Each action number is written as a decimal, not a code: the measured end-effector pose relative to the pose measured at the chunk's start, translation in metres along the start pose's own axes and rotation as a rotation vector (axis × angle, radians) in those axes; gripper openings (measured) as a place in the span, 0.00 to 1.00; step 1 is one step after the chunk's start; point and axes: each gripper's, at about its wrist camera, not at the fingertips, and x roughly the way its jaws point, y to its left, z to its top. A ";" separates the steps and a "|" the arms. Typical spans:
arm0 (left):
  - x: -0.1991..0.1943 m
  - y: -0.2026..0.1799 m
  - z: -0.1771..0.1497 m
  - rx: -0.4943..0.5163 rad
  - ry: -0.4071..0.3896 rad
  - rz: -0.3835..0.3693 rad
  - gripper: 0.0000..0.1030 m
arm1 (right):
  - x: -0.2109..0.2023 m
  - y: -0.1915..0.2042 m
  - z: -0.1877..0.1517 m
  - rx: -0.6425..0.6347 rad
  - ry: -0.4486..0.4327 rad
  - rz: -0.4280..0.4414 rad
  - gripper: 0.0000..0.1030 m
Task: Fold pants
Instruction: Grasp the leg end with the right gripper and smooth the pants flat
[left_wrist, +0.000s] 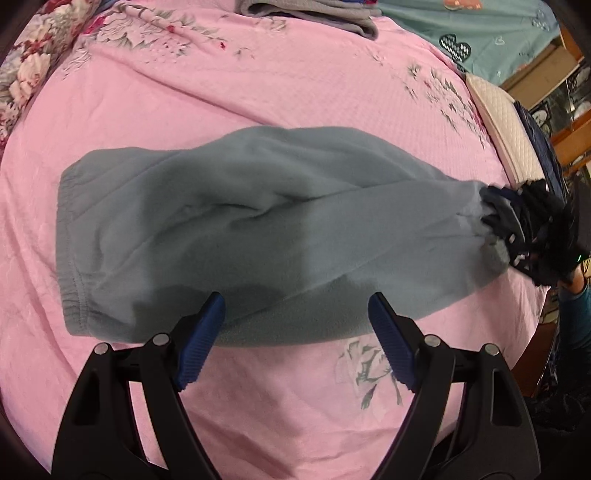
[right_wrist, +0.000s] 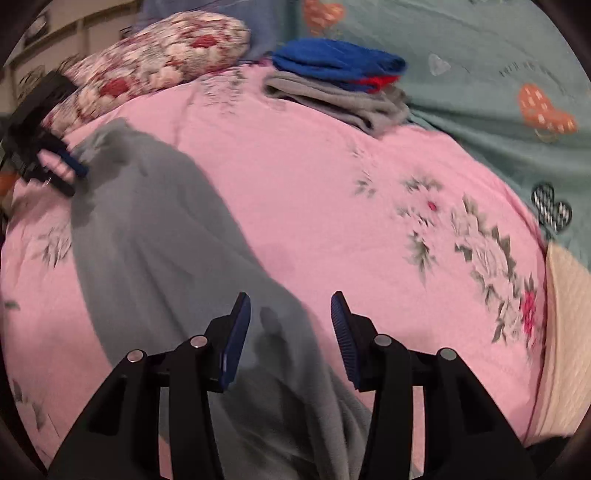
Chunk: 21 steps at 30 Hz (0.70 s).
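Observation:
Grey-blue fleece pants (left_wrist: 240, 229) lie flat on a pink floral bedspread (left_wrist: 258, 85), waistband at the left and legs folded together running right. My left gripper (left_wrist: 295, 301) hovers open and wide over the near edge of the pants, with nothing pinched. In the right wrist view the pants (right_wrist: 155, 251) stretch from the bottom centre to the upper left, where the left gripper (right_wrist: 72, 177) shows. My right gripper (right_wrist: 290, 299) stands open above the leg end, its pads clear of the cloth. In the left wrist view the right gripper (left_wrist: 517, 229) is a blurred black shape at the bunched cuffs.
A stack of folded clothes (right_wrist: 340, 85), blue and red over grey, sits at the far side of the bed. A floral pillow (right_wrist: 159, 62) lies at the back left, a teal heart-print blanket (right_wrist: 480, 74) at the back right. A white quilted pad (right_wrist: 565, 332) borders the right edge.

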 end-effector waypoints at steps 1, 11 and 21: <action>-0.002 0.001 -0.001 -0.008 -0.004 -0.005 0.79 | 0.004 0.007 0.003 -0.052 -0.001 -0.004 0.44; -0.015 0.016 -0.014 -0.066 -0.023 -0.007 0.79 | 0.046 0.057 0.032 -0.300 0.011 0.066 0.29; -0.013 0.033 -0.023 -0.110 -0.024 -0.032 0.79 | 0.050 0.045 0.051 -0.211 0.014 0.160 0.10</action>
